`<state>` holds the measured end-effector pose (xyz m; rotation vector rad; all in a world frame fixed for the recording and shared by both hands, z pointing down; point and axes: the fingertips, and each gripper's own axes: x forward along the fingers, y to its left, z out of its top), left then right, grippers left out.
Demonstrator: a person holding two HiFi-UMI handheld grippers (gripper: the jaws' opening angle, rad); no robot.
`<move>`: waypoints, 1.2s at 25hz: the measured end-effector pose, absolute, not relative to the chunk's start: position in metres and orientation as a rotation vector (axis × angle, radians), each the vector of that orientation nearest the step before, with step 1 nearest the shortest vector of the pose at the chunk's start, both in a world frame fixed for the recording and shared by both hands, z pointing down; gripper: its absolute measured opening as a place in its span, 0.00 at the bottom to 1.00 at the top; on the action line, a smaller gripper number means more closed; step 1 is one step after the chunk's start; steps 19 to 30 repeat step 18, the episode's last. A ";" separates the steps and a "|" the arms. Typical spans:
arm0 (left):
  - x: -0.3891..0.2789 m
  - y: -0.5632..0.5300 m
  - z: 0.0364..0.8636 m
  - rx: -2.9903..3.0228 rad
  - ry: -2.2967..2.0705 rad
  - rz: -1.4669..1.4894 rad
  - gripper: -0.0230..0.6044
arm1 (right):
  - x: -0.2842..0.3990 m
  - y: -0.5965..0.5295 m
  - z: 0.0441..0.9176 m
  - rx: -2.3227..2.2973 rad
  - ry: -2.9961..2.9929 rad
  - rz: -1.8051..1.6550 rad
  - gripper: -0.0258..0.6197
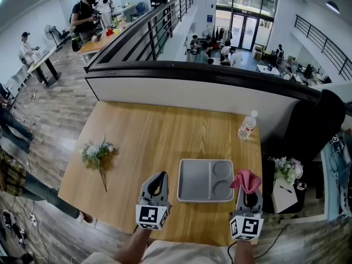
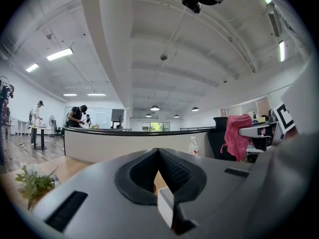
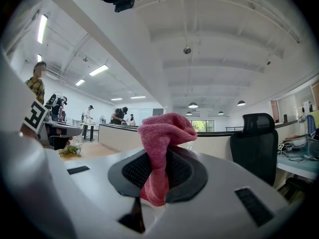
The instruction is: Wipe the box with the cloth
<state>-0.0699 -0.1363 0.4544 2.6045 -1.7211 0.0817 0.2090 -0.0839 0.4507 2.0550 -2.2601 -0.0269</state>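
The box (image 1: 206,180) is a flat grey tray with a large compartment and two round ones, lying on the wooden table (image 1: 159,131) near its front edge. Just right of the box, my right gripper (image 1: 247,187) (image 3: 159,151) is held above the table's right edge, shut on a pink cloth (image 1: 247,180) (image 3: 162,133) that bunches above the jaws. My left gripper (image 1: 159,176) (image 2: 158,151) hovers just left of the box, shut, its tips meeting with nothing between them. The cloth (image 2: 235,133) also shows in the left gripper view at the right.
A small flower bunch (image 1: 97,153) (image 2: 32,178) lies on the table's left part. A water bottle (image 1: 247,125) (image 2: 193,145) stands at the far right corner. A black office chair (image 1: 313,125) (image 3: 254,138) and a white box of flowers (image 1: 286,175) sit off the right edge.
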 end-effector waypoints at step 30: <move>-0.070 -0.136 0.457 2.593 -1.716 0.082 0.06 | 0.207 -0.083 0.450 2.049 -2.253 -0.006 0.16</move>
